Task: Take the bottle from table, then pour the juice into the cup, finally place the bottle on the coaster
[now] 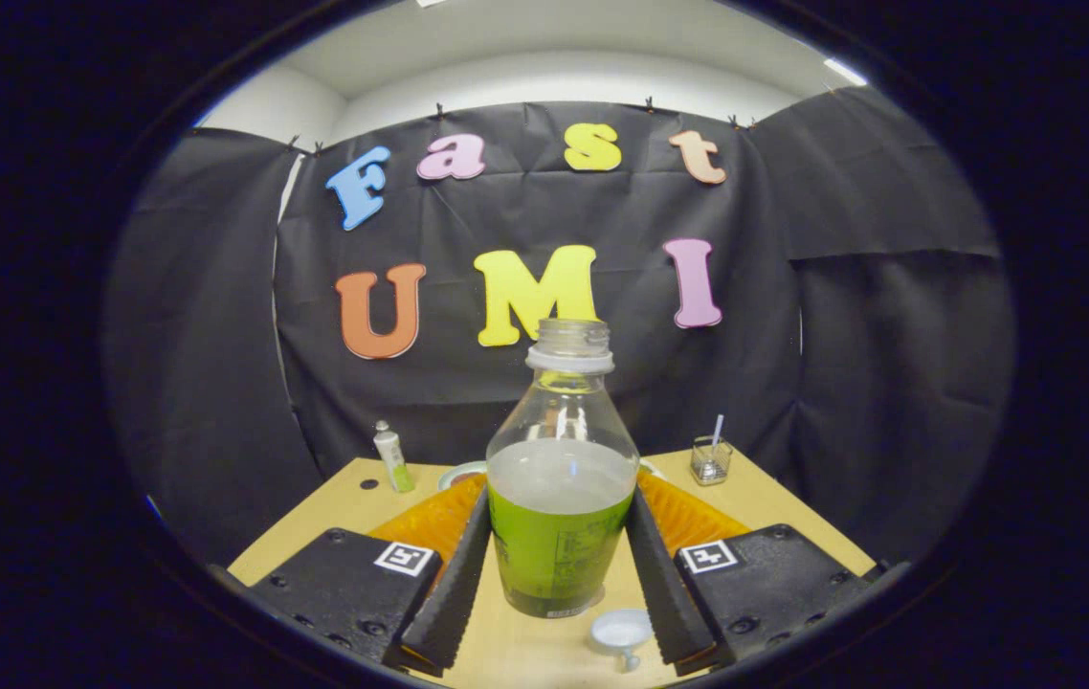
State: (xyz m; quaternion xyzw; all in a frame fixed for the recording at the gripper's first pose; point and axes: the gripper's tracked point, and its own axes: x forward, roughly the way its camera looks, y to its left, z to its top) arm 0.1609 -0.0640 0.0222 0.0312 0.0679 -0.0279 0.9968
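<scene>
Now at step one, taking the bottle. Gripper (559, 574) pinches the uncapped bottle (561, 536) at its juice-filled body, both fingers pressing. Cap (621, 632) lies at 5 o'clock of its base. Next: lift upright, carry to the cup (711, 461) at 1 o'clock.
</scene>
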